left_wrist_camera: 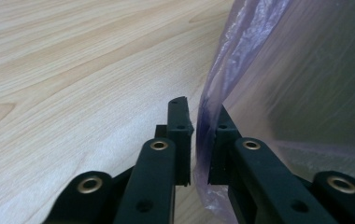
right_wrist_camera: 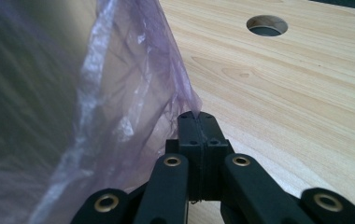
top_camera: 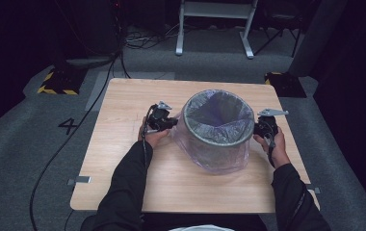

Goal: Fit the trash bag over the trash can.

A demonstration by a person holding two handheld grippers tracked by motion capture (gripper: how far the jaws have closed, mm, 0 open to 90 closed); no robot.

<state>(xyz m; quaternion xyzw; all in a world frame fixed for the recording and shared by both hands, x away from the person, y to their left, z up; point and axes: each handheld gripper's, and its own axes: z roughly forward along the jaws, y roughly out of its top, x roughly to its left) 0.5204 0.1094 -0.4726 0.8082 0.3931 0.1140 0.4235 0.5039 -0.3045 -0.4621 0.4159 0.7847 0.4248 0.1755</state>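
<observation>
Centrally in the high view, a mesh wastebasket [top_camera: 215, 130] stands on the wooden table [top_camera: 123, 183], lined with a thin purple bin bag [top_camera: 222, 161] whose film is folded down over its outside. At the basket's left, the left gripper [top_camera: 167, 123] has its jaws slightly parted around a fold of that bag [left_wrist_camera: 241, 70], not quite pressed together. At the right of the basket, the right gripper [top_camera: 259, 128] is clenched on the bag's film [right_wrist_camera: 133, 102], jaws pinched tight. A round hole [right_wrist_camera: 266, 24] in the tabletop shows at the upper right of the right gripper view.
</observation>
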